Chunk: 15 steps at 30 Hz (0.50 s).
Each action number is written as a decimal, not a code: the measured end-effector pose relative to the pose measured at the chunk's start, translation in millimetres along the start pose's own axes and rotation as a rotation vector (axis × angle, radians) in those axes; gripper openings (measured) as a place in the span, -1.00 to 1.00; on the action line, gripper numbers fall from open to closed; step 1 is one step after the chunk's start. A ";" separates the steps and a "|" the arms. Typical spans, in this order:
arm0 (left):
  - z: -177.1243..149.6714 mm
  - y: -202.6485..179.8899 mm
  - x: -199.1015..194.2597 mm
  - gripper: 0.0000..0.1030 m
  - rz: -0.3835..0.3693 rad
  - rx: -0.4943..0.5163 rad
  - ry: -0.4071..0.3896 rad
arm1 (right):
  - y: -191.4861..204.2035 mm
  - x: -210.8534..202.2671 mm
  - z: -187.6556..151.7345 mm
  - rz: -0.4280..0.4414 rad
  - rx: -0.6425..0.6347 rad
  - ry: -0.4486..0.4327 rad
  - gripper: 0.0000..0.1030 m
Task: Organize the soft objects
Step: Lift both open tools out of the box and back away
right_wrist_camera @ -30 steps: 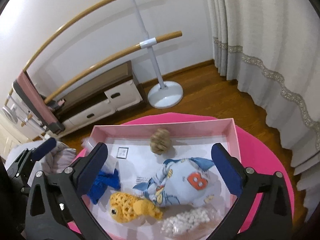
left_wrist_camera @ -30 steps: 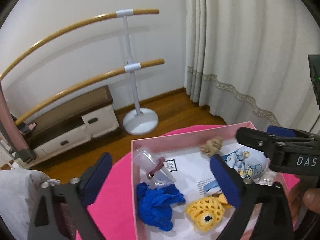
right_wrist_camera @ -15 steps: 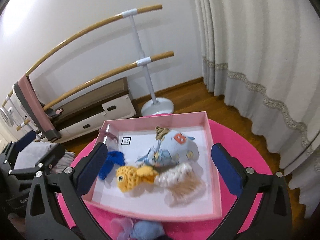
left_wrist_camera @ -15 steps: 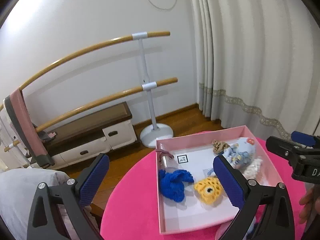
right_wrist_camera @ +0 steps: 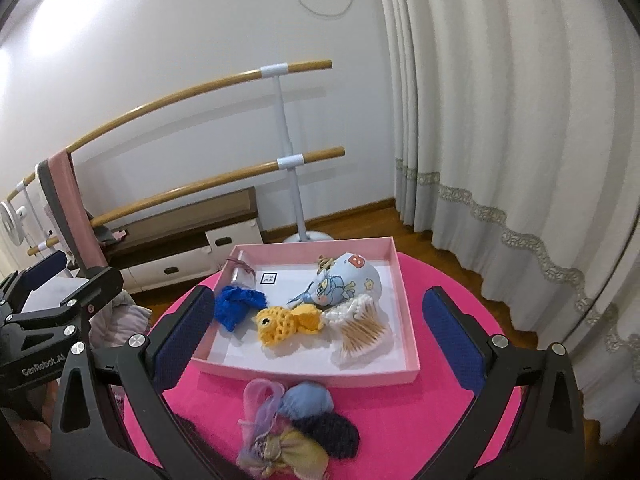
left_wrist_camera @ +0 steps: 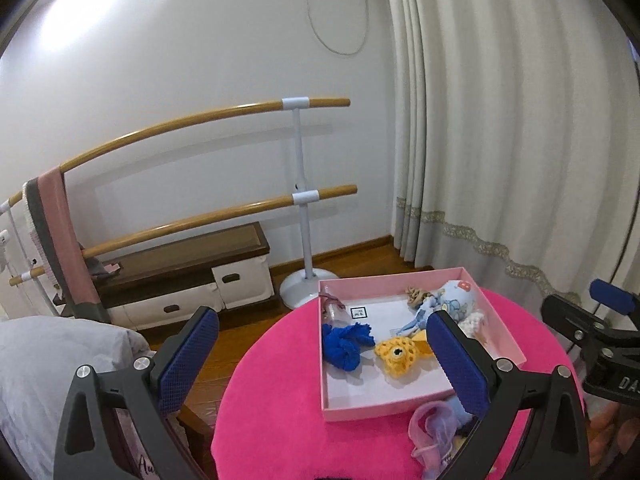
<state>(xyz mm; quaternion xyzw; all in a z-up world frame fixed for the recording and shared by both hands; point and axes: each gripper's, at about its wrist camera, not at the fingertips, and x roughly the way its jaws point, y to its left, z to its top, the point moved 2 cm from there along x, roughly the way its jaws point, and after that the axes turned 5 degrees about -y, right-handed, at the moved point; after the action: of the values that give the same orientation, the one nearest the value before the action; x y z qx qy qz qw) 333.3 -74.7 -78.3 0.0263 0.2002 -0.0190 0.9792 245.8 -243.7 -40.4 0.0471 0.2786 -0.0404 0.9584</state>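
A pink box [right_wrist_camera: 404,292] [left_wrist_camera: 508,344] sits on a round pink table [right_wrist_camera: 440,412]. In it lie a blue knit piece [right_wrist_camera: 238,304] [left_wrist_camera: 346,344], a yellow crochet fish [right_wrist_camera: 284,322] [left_wrist_camera: 396,356], a light blue printed pouch [right_wrist_camera: 344,284], a pack of cotton swabs [right_wrist_camera: 358,326], a brown knot [right_wrist_camera: 326,262] and a clear bottle [right_wrist_camera: 240,272]. In front of the box lies a pile of soft scrunchies [right_wrist_camera: 296,428] [left_wrist_camera: 434,436]. My left gripper [left_wrist_camera: 328,364] and my right gripper [right_wrist_camera: 316,332] are both open and empty, held above the table.
A ballet barre stand [left_wrist_camera: 304,200] and a low wooden bench with drawers [left_wrist_camera: 180,284] stand by the wall. Curtains [right_wrist_camera: 500,120] hang at the right. A grey cushion [left_wrist_camera: 40,360] lies at the left.
Both grippers have pulled back and up from the box, so the whole box, the table and the scrunchie pile now show. The items in the box have shifted.
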 end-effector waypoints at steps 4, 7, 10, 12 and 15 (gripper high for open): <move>-9.7 9.3 -31.5 1.00 -0.009 -0.028 -0.015 | 2.3 -22.0 -9.1 -0.008 0.001 -0.017 1.00; -19.9 11.5 -50.9 1.00 0.007 -0.024 -0.030 | 2.9 -37.1 -16.9 -0.020 -0.003 -0.031 1.00; -31.3 9.4 -65.9 1.00 0.010 -0.017 -0.027 | 3.4 -49.6 -25.1 -0.020 -0.001 -0.035 1.00; -38.4 8.2 -78.9 1.00 0.003 -0.017 -0.023 | 4.3 -57.4 -32.7 -0.023 0.002 -0.038 1.00; -44.7 8.1 -93.2 1.00 0.003 -0.020 -0.017 | 3.0 -64.7 -43.3 -0.039 0.008 -0.038 1.00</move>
<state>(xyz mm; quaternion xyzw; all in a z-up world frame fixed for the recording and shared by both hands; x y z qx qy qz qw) 230.5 -61.5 -82.3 0.0167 0.1919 -0.0156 0.9812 168.7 -232.6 -41.8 0.0449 0.2609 -0.0611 0.9624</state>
